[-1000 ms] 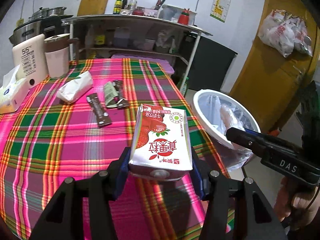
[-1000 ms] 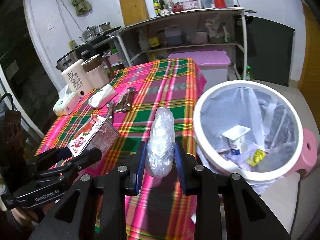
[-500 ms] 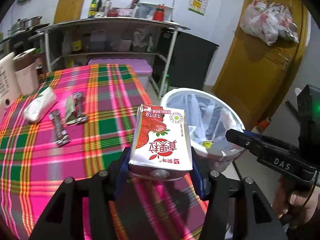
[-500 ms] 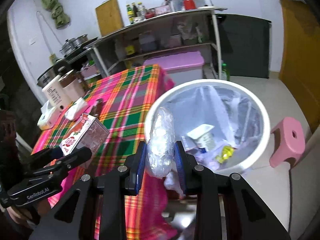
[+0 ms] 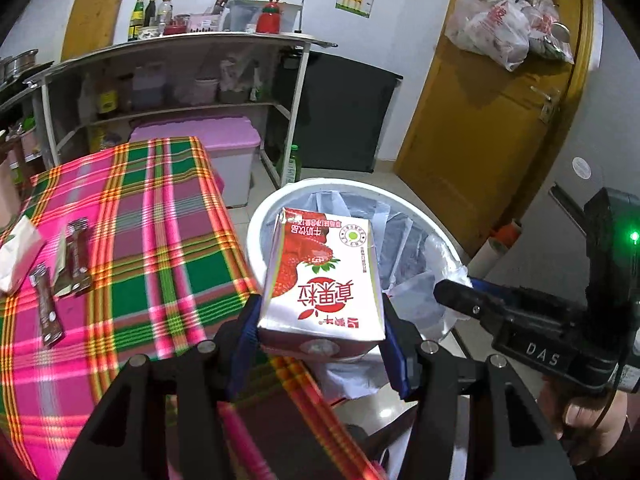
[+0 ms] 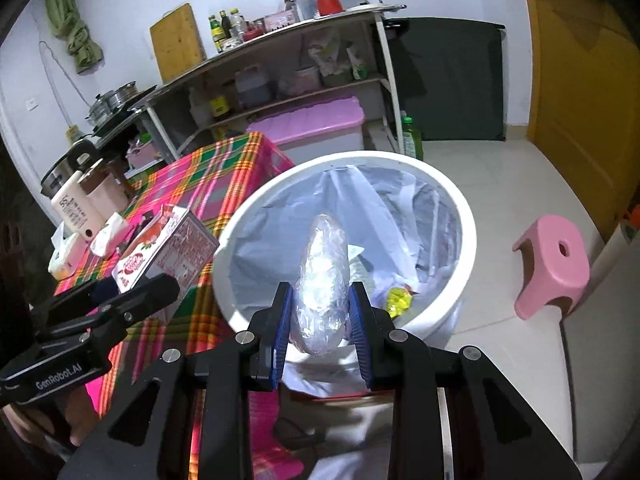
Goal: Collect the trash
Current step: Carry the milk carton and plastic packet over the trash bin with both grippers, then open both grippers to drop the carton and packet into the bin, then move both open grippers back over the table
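Note:
My left gripper (image 5: 320, 336) is shut on a strawberry milk carton (image 5: 324, 276) and holds it over the near rim of the white trash bin (image 5: 256, 232). The carton also shows in the right wrist view (image 6: 164, 248). My right gripper (image 6: 322, 320) is shut on a crumpled clear plastic wrap (image 6: 322, 280), held above the lined trash bin (image 6: 468, 240). The bin holds a yellow wrapper (image 6: 398, 300) and other scraps. Brown snack wrappers (image 5: 76, 252) and a white packet (image 5: 16, 256) lie on the plaid table (image 5: 160, 240).
A pink stool (image 6: 554, 264) stands on the floor right of the bin. A pink-lidded storage box (image 6: 312, 120) and a metal shelf (image 6: 280, 68) stand behind the table. A thermos and a tissue pack (image 6: 64, 252) sit at the table's far left. A yellow door (image 5: 480, 120) is on the right.
Both grippers have moved right, off the table and over the trash bin, each still holding its item. The bin now fills the middle of both views.

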Available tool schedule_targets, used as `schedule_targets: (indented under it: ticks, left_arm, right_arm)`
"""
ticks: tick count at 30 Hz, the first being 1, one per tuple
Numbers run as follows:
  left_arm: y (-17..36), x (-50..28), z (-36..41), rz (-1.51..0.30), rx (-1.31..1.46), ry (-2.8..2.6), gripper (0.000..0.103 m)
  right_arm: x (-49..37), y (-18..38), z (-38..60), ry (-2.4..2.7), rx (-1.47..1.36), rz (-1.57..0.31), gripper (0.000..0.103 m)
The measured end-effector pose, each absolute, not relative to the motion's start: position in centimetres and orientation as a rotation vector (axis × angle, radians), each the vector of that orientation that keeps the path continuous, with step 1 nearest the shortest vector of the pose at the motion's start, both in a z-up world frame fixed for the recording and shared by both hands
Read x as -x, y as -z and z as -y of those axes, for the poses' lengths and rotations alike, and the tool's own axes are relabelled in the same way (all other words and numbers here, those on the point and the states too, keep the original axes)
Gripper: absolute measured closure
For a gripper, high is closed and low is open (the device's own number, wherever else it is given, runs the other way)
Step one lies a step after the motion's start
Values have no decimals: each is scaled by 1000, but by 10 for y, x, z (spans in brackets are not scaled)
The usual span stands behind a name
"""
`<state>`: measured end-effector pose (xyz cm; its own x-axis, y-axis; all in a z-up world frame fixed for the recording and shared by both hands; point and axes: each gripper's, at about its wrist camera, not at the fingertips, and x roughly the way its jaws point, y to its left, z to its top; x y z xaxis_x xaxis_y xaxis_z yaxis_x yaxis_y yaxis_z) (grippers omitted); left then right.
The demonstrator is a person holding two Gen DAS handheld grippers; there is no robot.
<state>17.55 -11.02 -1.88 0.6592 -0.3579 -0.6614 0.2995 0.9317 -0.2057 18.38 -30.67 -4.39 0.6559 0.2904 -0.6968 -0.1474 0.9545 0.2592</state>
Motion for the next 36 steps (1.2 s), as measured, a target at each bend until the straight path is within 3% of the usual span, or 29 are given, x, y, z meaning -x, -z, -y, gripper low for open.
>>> schedule_targets:
  ticks: [18, 22, 36]
  left_arm:
    - [30, -209, 135, -814, 83, 434, 45]
    - [29, -208, 133, -815, 97, 434, 45]
    - [17, -185, 112, -772, 120, 418, 45]
  right_arm:
    - [-210, 60, 320, -214, -161, -871, 72]
    - [-209, 62, 320, -213, -157, -870, 63]
    - [-187, 42, 313, -242, -157, -818, 63]
